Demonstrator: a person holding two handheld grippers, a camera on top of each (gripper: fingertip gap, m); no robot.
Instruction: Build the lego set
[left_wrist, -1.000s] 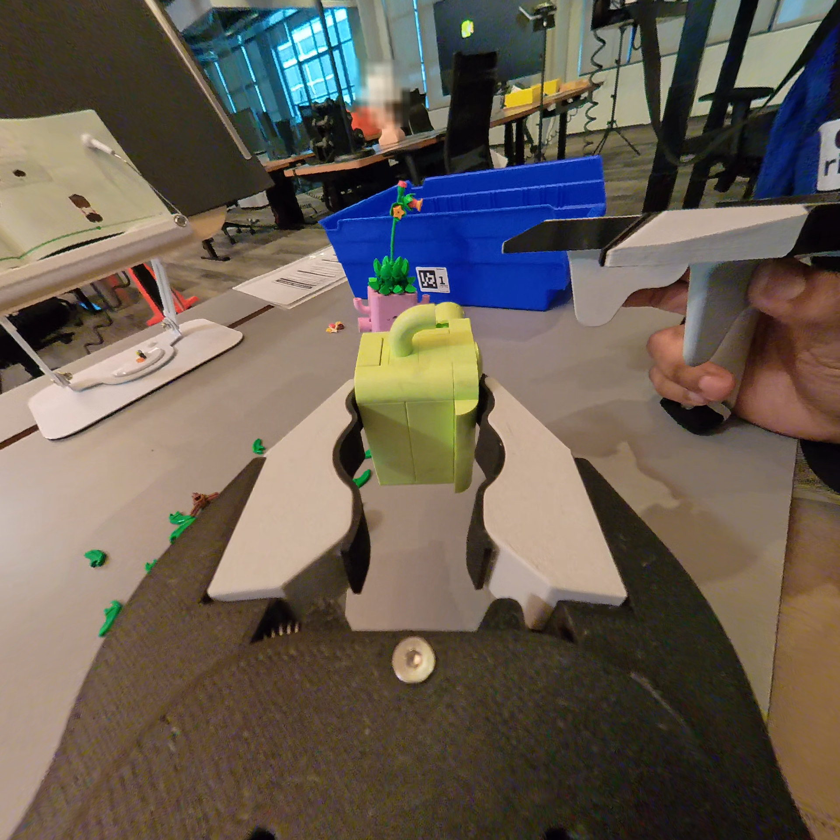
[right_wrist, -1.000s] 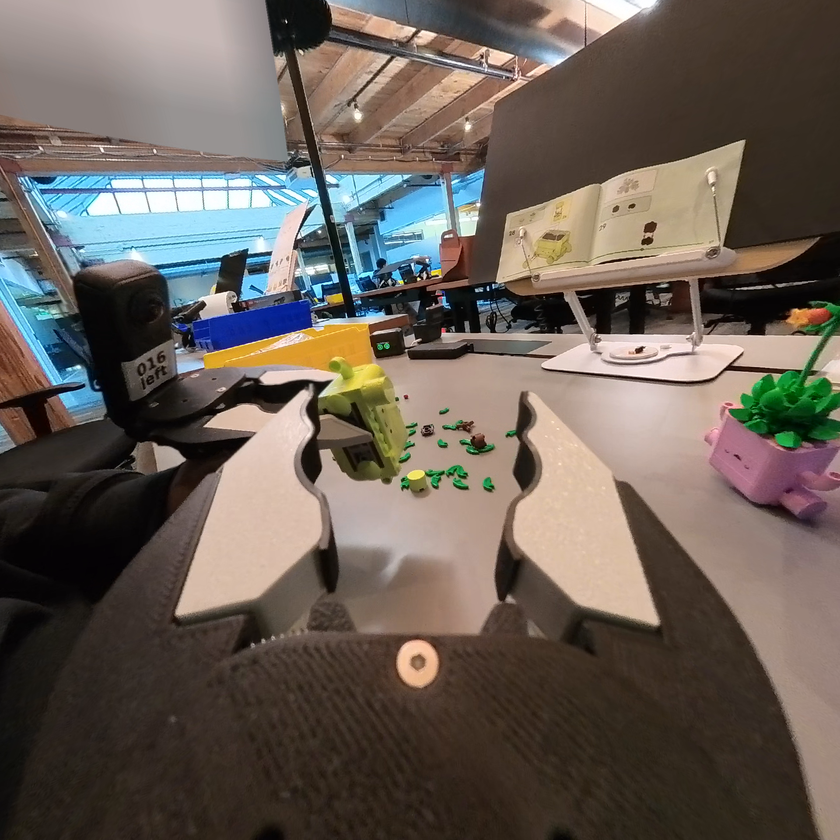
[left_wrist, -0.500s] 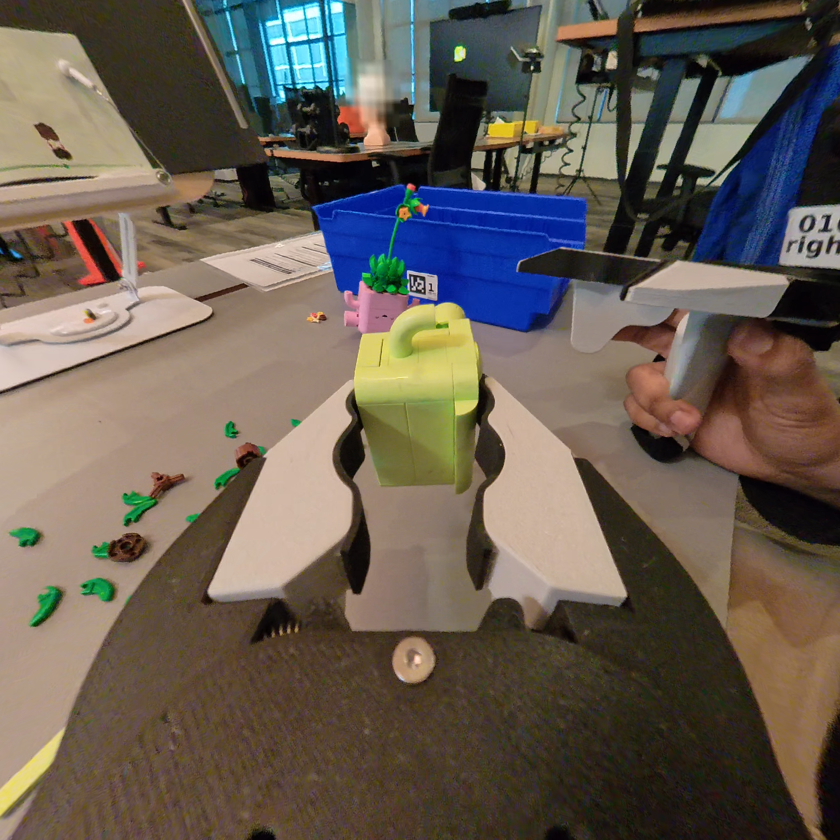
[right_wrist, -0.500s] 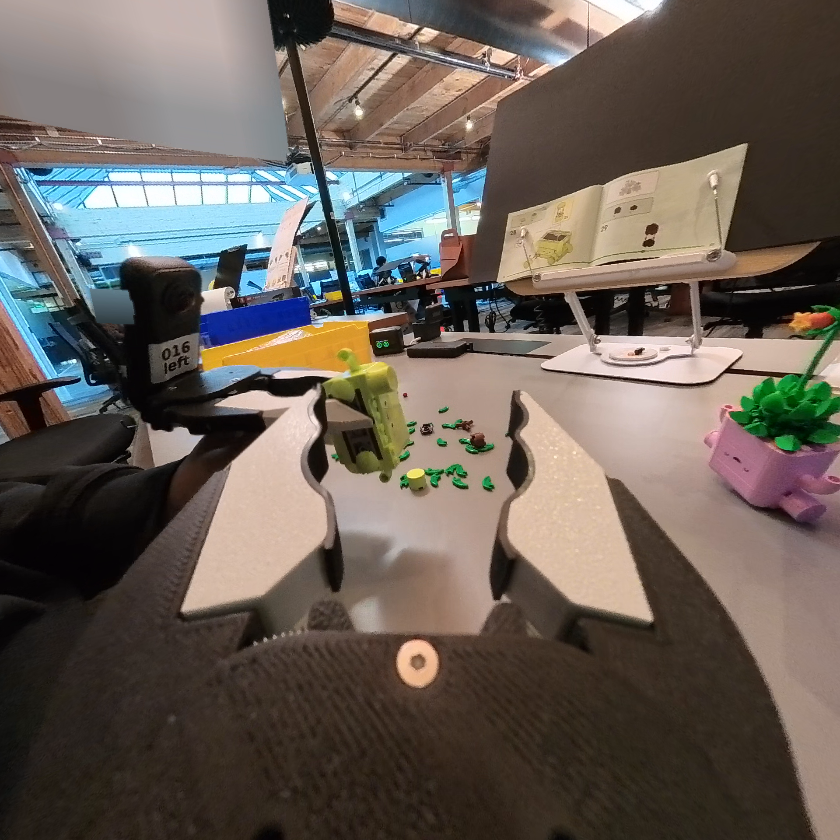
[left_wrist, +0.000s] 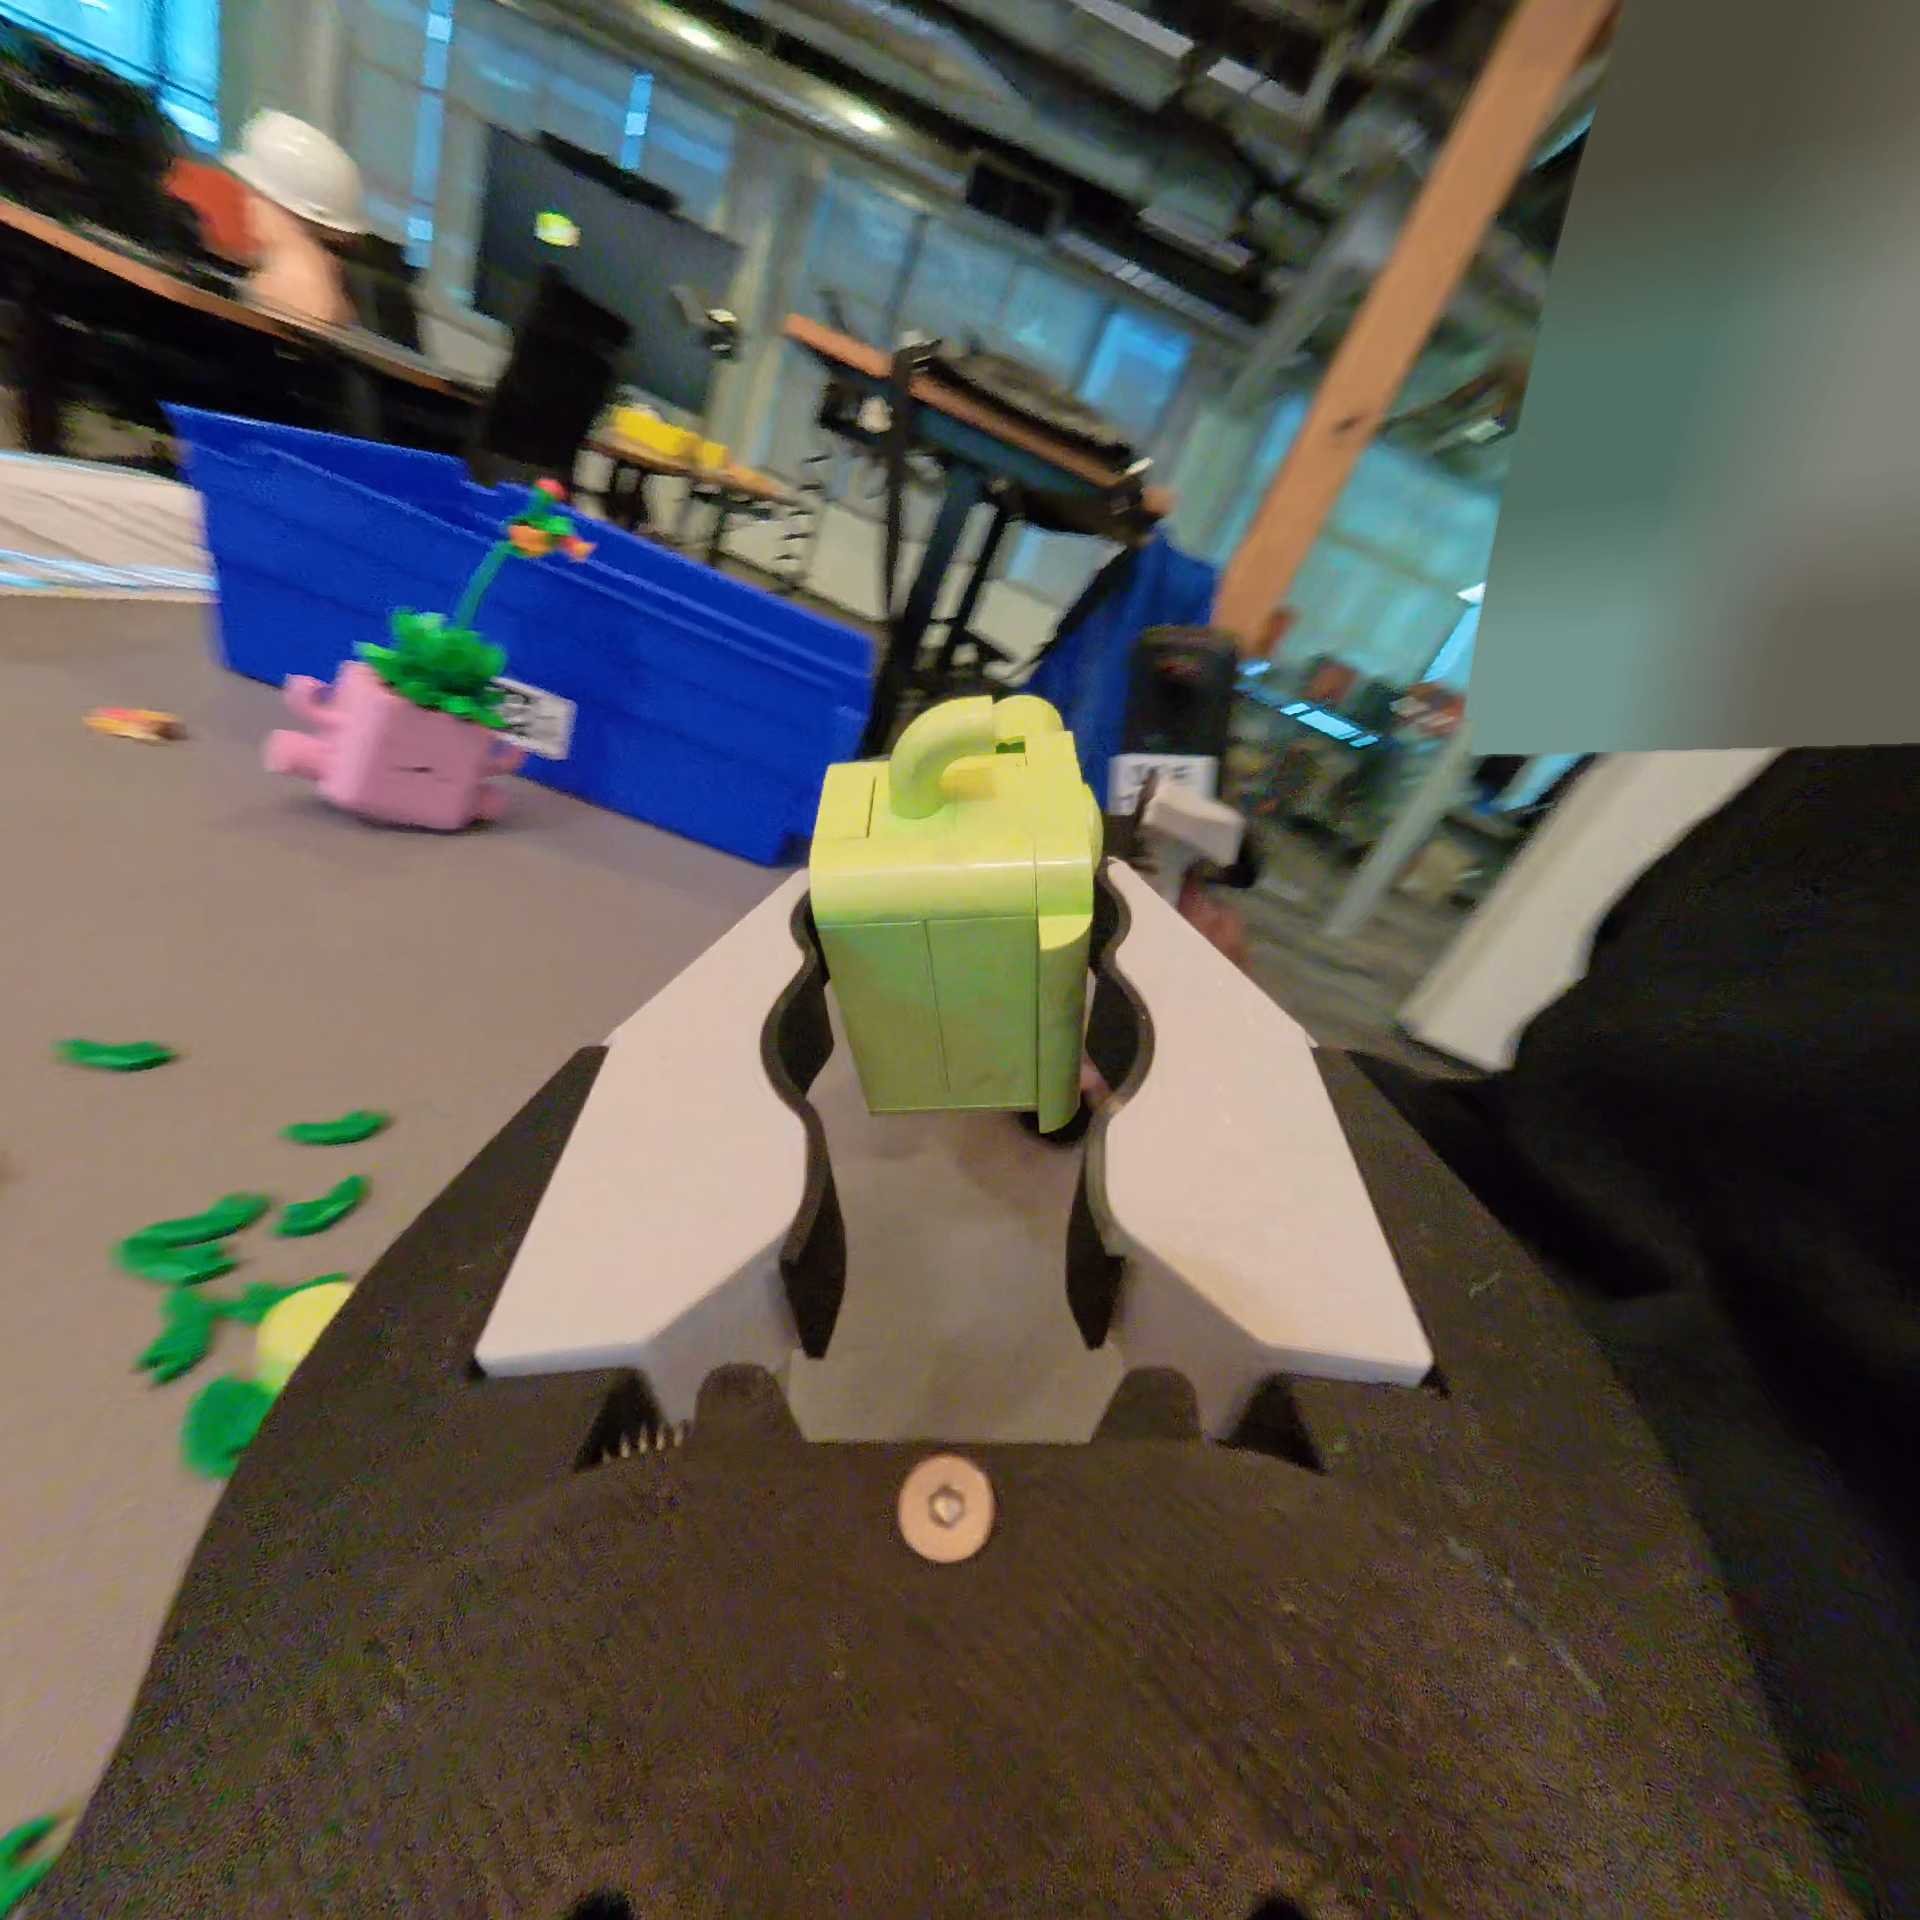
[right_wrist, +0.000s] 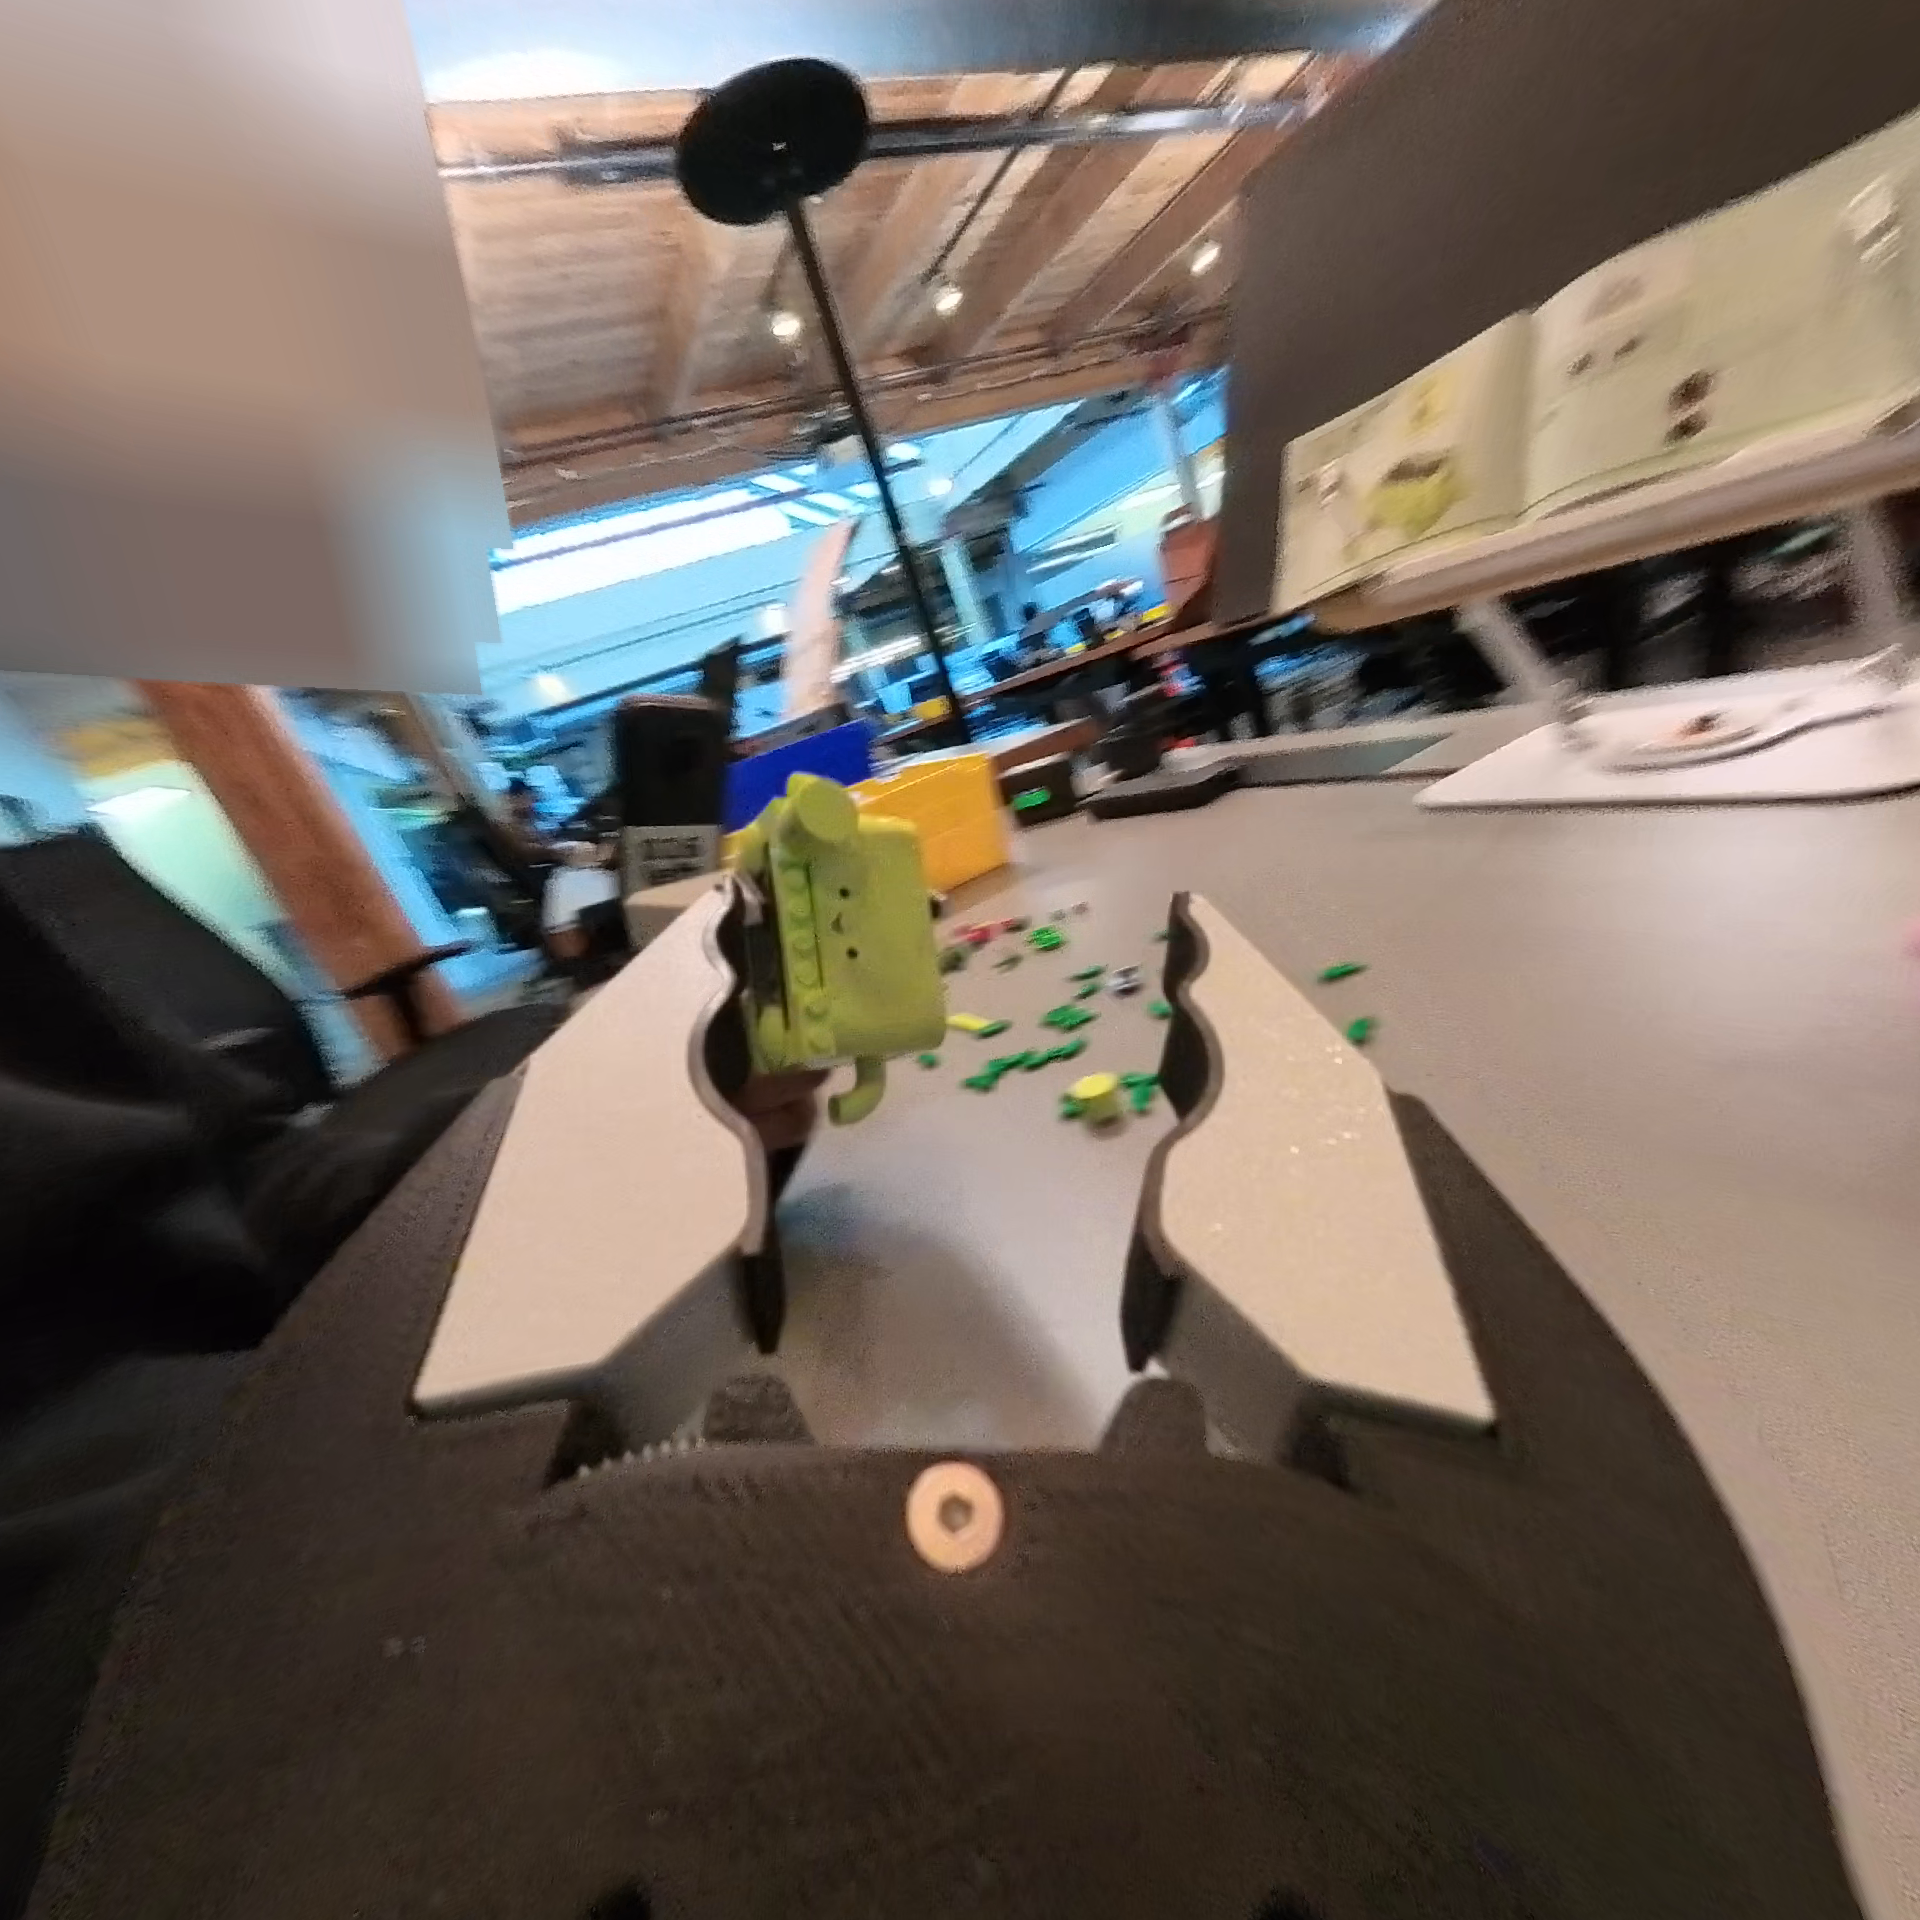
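My left gripper (left_wrist: 956, 904) is shut on a lime green lego block (left_wrist: 935, 987) with a curved handle on top and holds it above the grey table (left_wrist: 312, 935). In the right wrist view the same block (right_wrist: 852, 956) hangs tilted, close to the left finger (right_wrist: 613, 1122) of my right gripper (right_wrist: 951, 914), which is open and empty. The left gripper's black camera (right_wrist: 665, 769) shows behind the block. Loose green leaf pieces (right_wrist: 1039, 1049) and a small lime round piece (right_wrist: 1091, 1096) lie on the table beyond.
A pink lego pot with a green plant (left_wrist: 395, 738) stands before a blue bin (left_wrist: 623, 675). Green pieces (left_wrist: 208, 1247) lie at the left. An instruction booklet on a stand (right_wrist: 1558, 436) and a yellow bin (right_wrist: 945, 821) stand farther back. A person's dark sleeve (left_wrist: 1714, 1039) is at the right. The small lime round piece (right_wrist: 1091, 1096) lies around 12 cm away from my left fingertips.
My left gripper has swung and tilted with the lime block, bringing it closer to the right gripper's left finger. Both views are blurred by motion. The right gripper stays open.
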